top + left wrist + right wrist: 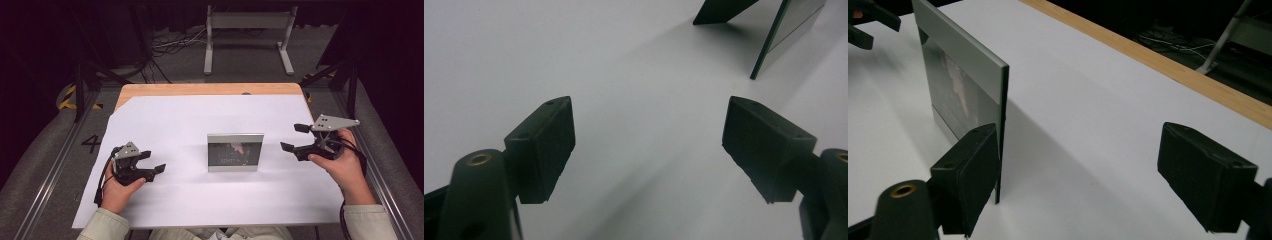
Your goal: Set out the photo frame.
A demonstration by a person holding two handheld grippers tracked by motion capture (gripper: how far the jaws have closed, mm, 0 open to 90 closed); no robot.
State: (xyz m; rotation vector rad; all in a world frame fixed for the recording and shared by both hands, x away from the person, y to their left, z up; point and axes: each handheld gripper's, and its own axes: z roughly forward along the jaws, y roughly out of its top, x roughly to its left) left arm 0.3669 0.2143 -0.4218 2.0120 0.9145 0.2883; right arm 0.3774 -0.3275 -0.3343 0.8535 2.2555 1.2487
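Your left tongs [154, 161] sit low over the white paper sheet [175, 120] that covers the wooden bench [200, 89], on the near left side, with the jaws spread and nothing between them. Your right tongs [294, 137] hover on the right side, a little higher in the high view, jaws likewise spread wide and empty. Between them, near the middle of the sheet, stands the small silver-framed rectangular picture frame with a dark glass front [235, 152], upright and facing you; both tongs are apart from it.

The high view gives you the frame head-on, so you see its silver border and the dark picture, but not how it stays up. Your left tongs' [649, 145] own view shows that: from this side the frame [786, 30] appears edge-on at the upper right, and a dark prop leg [719, 12] angles out behind it onto the paper [574, 50].

Your right tongs' [1078, 175] view brings the frame [963, 85] much closer. You see its thin edge and its glossy front slanting away to the left, with one jaw just in front of its near corner, though whether that jaw touches it cannot be told. This view also shows the bench's bare wooden edge [1168, 65] beyond the paper [1088, 100], and your left tongs [868, 22] far off at the top left.
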